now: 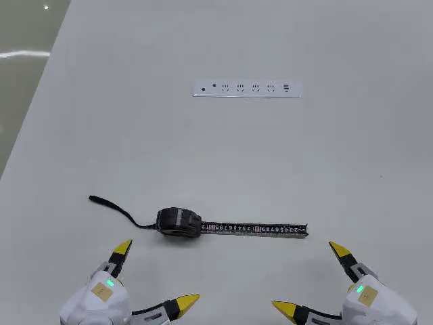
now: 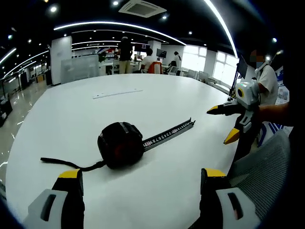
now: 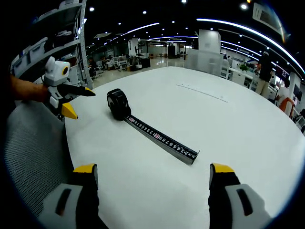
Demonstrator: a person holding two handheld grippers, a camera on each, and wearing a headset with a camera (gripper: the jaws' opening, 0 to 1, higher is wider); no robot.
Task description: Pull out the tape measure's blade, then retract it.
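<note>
The left gripper's yellow-tipped fingers (image 1: pixel 124 248) stand spread wide with nothing between them, and so do those of the right gripper (image 1: pixel 311 278). Both hover at the near edge of the white desk (image 1: pixel 203 149).

From the left gripper (image 1: pixel 155 272), the black round-cased tape measure (image 1: pixel 178 221) lies on the desk at about 12 o'clock, untouched. Its dark blade with pale numerals (image 1: pixel 254 229) is drawn out flat toward 3 o'clock, ending above the right gripper. A black wrist strap (image 1: pixel 111 206) trails from the case toward 10 o'clock.

The right gripper view shows the numerals on the blade (image 3: pixel 162 139) plainly. It also catches the left gripper (image 3: pixel 80 104) at 9 o'clock, held by a bare forearm. The left gripper view gives the case (image 2: pixel 120 144) side-on, with the right gripper (image 2: pixel 221 125) at 3 o'clock.

A white power strip (image 1: pixel 246 89) lies well beyond the tape at 12 o'clock. The gripper views bring in an open office with curved ceiling light strips, distant people and shelving.
</note>
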